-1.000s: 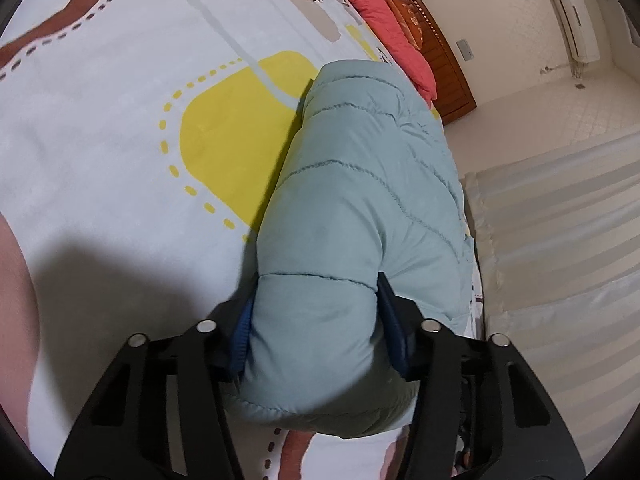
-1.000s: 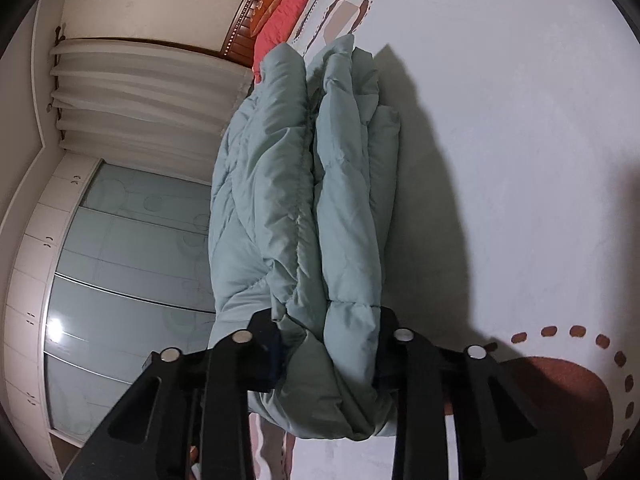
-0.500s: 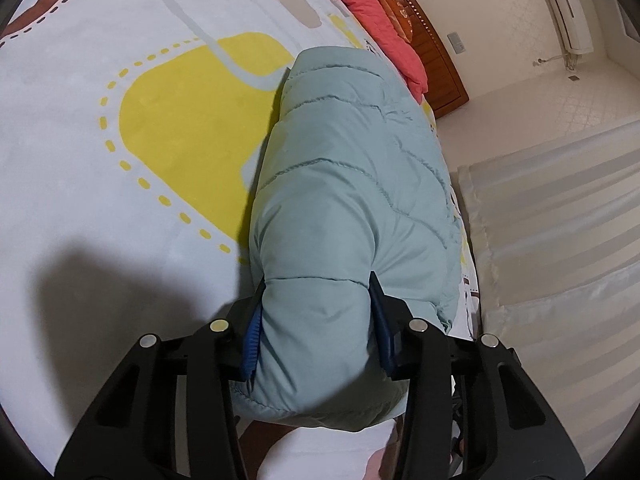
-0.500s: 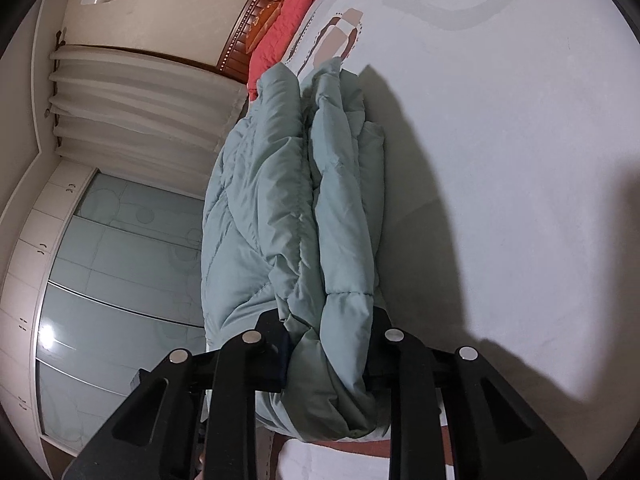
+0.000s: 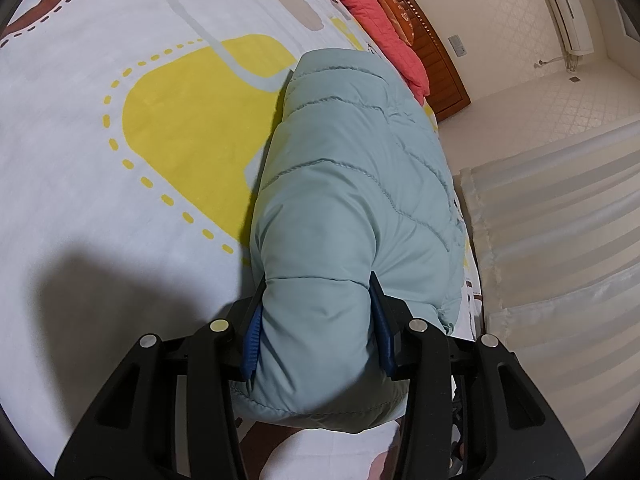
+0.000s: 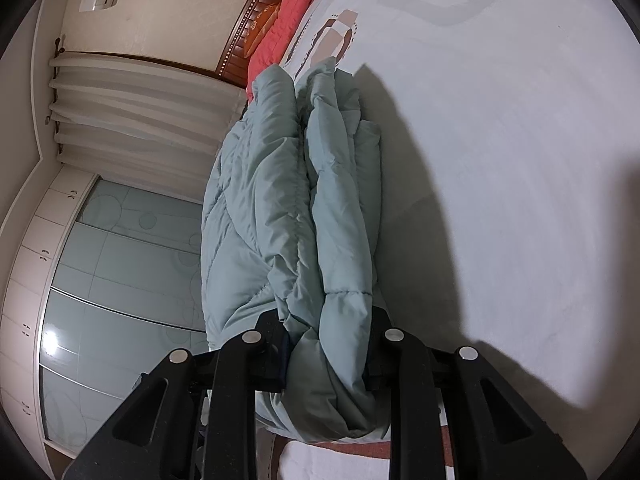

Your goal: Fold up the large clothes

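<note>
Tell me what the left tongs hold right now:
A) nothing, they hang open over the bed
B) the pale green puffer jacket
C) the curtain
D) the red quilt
B: the left tongs pinch a puffy fold of the jacket between their blue pads, with the rest of it lying on the bed sheet.

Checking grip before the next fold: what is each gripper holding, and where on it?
Both are shut on the pale green puffer jacket: left gripper pinches a rounded quilted end, right gripper clamps bunched layers at its near end.
</note>
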Available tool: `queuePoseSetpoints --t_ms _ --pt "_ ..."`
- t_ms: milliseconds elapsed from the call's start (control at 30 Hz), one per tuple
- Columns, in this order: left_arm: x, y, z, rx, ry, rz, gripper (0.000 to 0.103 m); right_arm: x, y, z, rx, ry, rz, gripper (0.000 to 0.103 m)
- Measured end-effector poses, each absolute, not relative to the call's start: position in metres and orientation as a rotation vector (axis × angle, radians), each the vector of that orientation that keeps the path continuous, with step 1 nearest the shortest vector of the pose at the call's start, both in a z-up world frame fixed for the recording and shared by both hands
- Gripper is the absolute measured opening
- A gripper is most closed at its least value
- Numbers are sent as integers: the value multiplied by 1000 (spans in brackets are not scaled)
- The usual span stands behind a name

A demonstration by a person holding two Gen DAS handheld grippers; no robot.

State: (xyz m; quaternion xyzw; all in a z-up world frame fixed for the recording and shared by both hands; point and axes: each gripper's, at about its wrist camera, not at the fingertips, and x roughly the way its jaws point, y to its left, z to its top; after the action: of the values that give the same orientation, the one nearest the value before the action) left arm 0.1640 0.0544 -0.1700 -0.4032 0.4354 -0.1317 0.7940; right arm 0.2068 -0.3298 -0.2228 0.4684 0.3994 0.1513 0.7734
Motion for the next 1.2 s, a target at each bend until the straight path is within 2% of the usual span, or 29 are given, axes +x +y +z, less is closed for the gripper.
queuePoseSetpoints --t_ms 133,300,367,567,667,733,900,1200 --pt "165 51 -166 -842 941 -266 51 205 -332 -221 1016 864 320 32" --pt "163 48 -154 -771 938 -222 63 195 -339 -214 1015 856 288 53" --pt "160 48 -147 -729 930 -192 67 188 -342 -209 1004 850 266 58" --pt "145 46 -121 -573 890 -86 74 166 -345 -185 875 850 175 60" --pt "133 41 -99 -476 833 -35 81 153 -338 -164 759 836 128 65" --pt "122 36 -84 -392 785 -2 90 145 -331 -148 672 821 99 67" --pt "97 28 -56 -276 704 43 94 122 -310 -113 489 760 55 73" --pt "61 17 -21 -141 605 107 99 94 -277 -79 304 688 30 74"
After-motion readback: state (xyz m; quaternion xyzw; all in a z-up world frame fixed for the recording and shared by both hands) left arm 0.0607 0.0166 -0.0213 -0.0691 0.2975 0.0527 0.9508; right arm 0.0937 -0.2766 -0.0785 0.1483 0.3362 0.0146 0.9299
